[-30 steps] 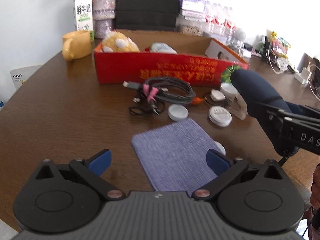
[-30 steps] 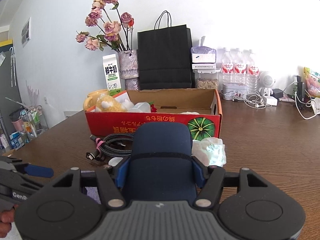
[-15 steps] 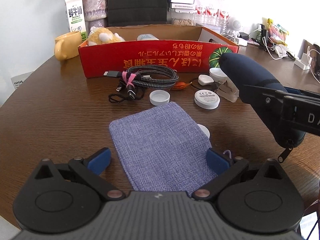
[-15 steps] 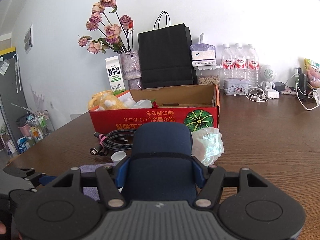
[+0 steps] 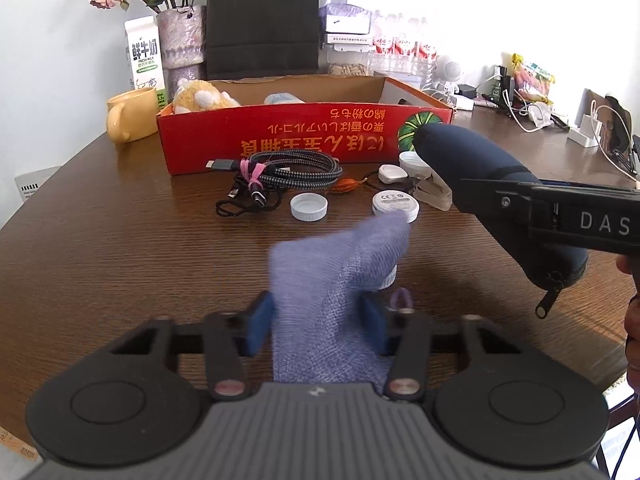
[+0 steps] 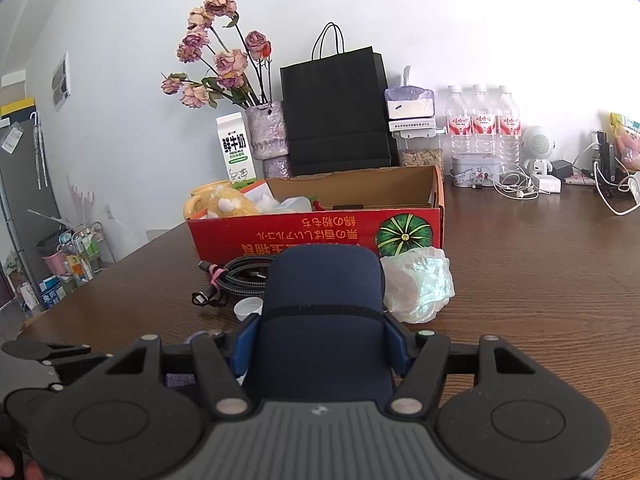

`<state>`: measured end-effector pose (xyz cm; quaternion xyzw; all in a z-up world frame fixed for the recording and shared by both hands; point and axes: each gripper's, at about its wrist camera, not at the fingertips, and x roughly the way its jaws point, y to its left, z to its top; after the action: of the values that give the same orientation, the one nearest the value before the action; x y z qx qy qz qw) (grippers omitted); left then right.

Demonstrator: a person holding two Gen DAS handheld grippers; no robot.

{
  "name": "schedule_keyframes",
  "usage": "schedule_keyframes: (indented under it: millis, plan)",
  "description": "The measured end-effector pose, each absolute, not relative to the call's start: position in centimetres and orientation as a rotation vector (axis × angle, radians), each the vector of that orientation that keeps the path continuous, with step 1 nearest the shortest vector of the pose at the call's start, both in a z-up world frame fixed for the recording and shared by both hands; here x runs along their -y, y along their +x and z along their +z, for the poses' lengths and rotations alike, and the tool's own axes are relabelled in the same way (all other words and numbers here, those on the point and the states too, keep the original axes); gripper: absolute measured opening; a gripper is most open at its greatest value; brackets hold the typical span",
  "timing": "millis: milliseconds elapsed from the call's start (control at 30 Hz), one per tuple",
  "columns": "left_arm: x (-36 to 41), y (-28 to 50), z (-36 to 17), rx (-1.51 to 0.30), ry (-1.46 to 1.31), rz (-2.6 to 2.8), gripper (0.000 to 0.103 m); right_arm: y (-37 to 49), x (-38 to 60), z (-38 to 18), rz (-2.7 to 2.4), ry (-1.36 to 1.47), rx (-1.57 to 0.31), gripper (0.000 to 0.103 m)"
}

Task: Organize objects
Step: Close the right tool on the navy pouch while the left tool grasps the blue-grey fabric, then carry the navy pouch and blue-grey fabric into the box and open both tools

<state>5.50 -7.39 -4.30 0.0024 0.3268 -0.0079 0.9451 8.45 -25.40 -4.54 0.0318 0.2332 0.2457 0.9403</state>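
Observation:
A purple woven cloth pouch (image 5: 340,264) is bunched between the blue pads of my left gripper (image 5: 318,322). Its jaws are closing on the pouch, whose far end rises off the brown table (image 5: 120,248). My right gripper (image 6: 322,344) is shut on a navy zip case (image 6: 324,320). In the left wrist view the navy case (image 5: 472,168) hangs to the right, above the table, with its zipper pull dangling. The red cardboard box (image 5: 280,140) stands open behind both, with a yellow plush toy (image 5: 200,96) in its left end.
In front of the box lie a coiled braided cable (image 5: 288,172), a white bottle cap (image 5: 309,207), a round white disc (image 5: 395,204) and a crumpled plastic bag (image 6: 418,284). A yellow mug (image 5: 130,118), milk carton, vase, black bag and bottles line the back.
The left gripper's jaws have closed in from wide open onto the purple pouch, which has gone from lying flat to bunched and raised. The right gripper has kept still with the navy case.

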Motion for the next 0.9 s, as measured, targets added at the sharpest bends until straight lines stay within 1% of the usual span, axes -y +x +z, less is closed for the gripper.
schedule_keyframes:
  millis: [33, 67, 167, 533, 900]
  plan:
    - [7.3, 5.4, -4.2, -0.666, 0.001, -0.016, 0.027, 8.3, 25.4, -4.5, 0.501, 0.064, -0.475, 0.062]
    - [7.1, 5.3, -4.1, -0.669, -0.009, -0.022, 0.022, 8.2, 25.3, -4.4, 0.5, 0.063, -0.474, 0.062]
    - [6.4, 5.1, -3.6, -0.664, -0.026, -0.029, 0.013, 7.9, 25.2, -4.3, 0.494, 0.057, -0.474, 0.062]
    - [4.6, 5.3, 0.8, -0.524, -0.02, -0.028, 0.013, 8.2, 24.6, -2.7, 0.488, 0.046, -0.438, 0.062]
    - [4.0, 11.4, 5.9, -0.388, -0.032, -0.042, 0.013, 12.7, 22.7, 0.1, 0.473, 0.012, -0.375, 0.062]
